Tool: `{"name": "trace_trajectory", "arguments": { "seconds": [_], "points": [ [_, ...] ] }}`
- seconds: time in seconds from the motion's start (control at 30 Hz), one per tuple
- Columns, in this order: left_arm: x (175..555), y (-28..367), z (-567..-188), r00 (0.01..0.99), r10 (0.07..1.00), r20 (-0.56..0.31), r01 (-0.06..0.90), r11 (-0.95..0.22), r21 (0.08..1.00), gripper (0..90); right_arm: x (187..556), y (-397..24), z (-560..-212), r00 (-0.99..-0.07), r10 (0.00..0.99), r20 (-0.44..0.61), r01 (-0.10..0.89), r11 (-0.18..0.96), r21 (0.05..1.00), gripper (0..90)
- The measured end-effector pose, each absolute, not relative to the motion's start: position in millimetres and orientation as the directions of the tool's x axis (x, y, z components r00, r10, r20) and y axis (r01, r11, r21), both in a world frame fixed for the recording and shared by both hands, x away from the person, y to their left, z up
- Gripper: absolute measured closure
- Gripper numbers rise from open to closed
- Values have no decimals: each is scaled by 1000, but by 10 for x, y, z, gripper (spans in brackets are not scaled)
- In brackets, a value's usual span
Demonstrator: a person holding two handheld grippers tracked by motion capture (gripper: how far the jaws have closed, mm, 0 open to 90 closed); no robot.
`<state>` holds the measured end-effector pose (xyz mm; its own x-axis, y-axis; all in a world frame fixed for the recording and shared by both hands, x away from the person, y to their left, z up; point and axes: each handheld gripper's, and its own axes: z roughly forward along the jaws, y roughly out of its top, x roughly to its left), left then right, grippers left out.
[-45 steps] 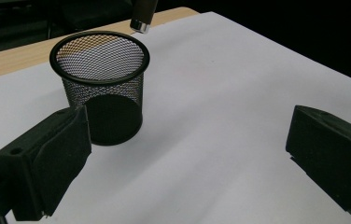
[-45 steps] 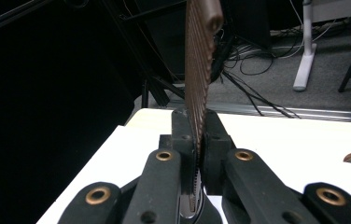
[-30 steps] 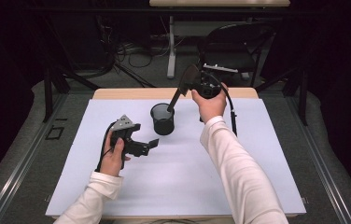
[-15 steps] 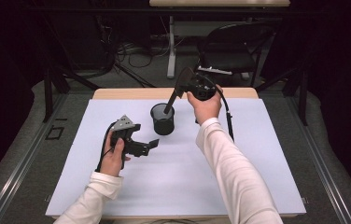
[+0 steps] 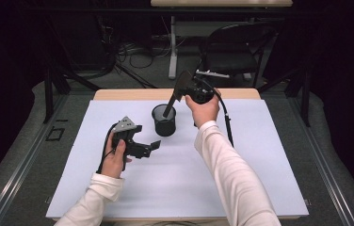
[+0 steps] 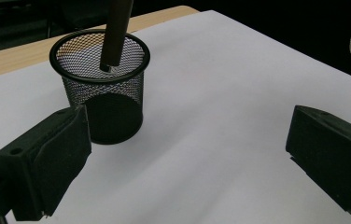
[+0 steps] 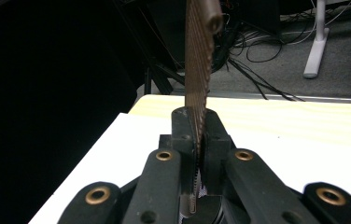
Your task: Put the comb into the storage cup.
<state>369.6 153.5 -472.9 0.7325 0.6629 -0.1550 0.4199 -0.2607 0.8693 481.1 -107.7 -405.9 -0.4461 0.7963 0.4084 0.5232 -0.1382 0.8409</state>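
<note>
Your right gripper (image 5: 184, 89) is clamped on a brown comb (image 7: 198, 70), whose handle end dips inside the black mesh cup (image 5: 164, 121) directly below the claw. Your left gripper (image 5: 148, 148) hovers with jaws wide apart and nothing between them, the cup just ahead of its left jaw. White paper (image 5: 260, 155) lies beneath both; a black chair (image 5: 234, 49) stands beyond the right gripper, past the table edge.

My left tongs (image 6: 187, 158) stand wide apart, nothing between the two black jaws, low over the white sheet (image 6: 220, 93) on the surface. Just beyond the left jaw stands a black mesh cup (image 6: 103, 102), upright, with a dark handle (image 6: 115, 32) slanting down into its mouth from above.
</note>
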Motion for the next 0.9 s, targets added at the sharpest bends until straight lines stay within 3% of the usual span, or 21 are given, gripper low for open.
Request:
{"name": "trace_trajectory", "arguments": {
  "seconds": [0.9],
  "points": [
    [3694, 1498, -4744, 741, 655, -149, 418, -277, 865, 4, 4876, -1001, -4450, -411, 800, 437, 569, -149, 809, 871]
  ]
}}
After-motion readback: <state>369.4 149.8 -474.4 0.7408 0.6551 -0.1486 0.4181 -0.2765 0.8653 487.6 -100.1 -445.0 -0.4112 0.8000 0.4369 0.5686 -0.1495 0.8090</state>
